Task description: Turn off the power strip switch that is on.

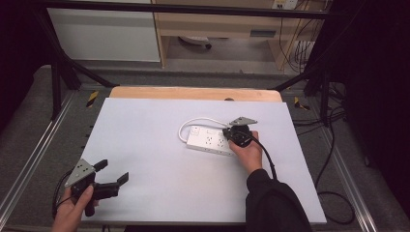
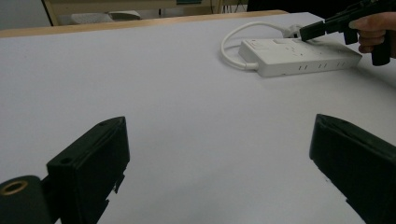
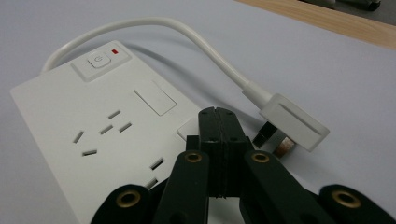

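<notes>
The high view looks forward and down from above the person's side onto the pale grey counter (image 1: 159,159), taking in all of it with the white plastic power strip (image 1: 209,140) right of centre. The left gripper view sits low near the counter's near left corner, looking across the surface between its own wide-set jaws to the same strip (image 2: 299,57) and the right hand-held gripper (image 2: 312,31) far off. The right gripper view looks down from very near, over its closed jaws, onto the strip (image 3: 93,126) and its white flat plug (image 3: 293,122).

White power strip (image 1: 209,140) flat, cord looped.
</notes>
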Demonstrator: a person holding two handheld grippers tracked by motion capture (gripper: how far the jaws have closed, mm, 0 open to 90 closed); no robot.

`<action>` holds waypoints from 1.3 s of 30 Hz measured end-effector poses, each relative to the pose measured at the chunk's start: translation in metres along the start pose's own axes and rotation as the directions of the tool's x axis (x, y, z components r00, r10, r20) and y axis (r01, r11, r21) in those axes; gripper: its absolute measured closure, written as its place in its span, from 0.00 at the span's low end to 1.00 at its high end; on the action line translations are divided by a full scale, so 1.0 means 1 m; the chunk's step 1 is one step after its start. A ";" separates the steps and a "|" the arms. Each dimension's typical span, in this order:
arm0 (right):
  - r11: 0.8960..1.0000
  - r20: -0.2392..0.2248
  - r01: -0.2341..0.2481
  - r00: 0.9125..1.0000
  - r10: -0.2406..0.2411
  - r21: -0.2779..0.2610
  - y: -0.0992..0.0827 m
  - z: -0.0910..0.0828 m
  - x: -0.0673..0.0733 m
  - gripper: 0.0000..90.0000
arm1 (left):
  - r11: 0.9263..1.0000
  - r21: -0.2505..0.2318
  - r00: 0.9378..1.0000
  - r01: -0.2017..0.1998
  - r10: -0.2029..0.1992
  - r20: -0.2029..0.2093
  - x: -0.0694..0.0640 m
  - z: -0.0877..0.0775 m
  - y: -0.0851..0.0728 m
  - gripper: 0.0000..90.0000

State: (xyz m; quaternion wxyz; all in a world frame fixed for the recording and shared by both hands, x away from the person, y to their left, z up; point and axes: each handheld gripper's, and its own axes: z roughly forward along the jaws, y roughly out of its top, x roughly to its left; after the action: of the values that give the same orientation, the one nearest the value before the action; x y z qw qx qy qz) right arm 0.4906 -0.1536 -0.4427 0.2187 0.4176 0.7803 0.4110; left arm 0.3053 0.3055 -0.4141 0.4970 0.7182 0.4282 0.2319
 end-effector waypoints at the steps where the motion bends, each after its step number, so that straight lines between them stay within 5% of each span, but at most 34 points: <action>1: 1.000 0.000 0.001 1.000 -0.001 0.003 0.000 0.000 0.000 1.00 | 1.000 0.000 1.000 0.000 0.000 0.000 0.000 0.000 0.000 0.05; 15: 1.000 -0.006 -0.008 1.000 0.008 -0.026 0.003 -0.001 0.005 1.00 | 1.000 0.000 1.000 0.000 0.000 0.000 0.000 0.000 0.000 0.05; 25: 0.998 -0.026 -0.033 0.999 0.032 -0.044 0.006 -0.002 0.007 0.90 | 1.000 0.001 1.000 0.001 -0.001 -0.004 0.000 0.000 0.000 0.05; 32: 0.997 -0.037 -0.049 0.998 0.047 -0.061 0.010 -0.005 0.009 0.80 | 1.000 0.000 1.000 0.002 -0.002 -0.002 0.000 0.000 0.000 0.05; 39: 0.994 -0.046 -0.085 0.996 0.082 -0.074 0.014 -0.007 0.011 0.56 | 1.000 -0.001 1.000 0.000 0.000 -0.001 0.000 -0.001 0.000 0.05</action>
State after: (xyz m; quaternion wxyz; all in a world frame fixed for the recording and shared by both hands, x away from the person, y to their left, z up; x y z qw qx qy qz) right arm 0.4864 -0.1433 -0.4278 0.2003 0.4324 0.7505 0.4579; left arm 0.3051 0.3062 -0.4141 0.4970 0.7178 0.4286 0.2324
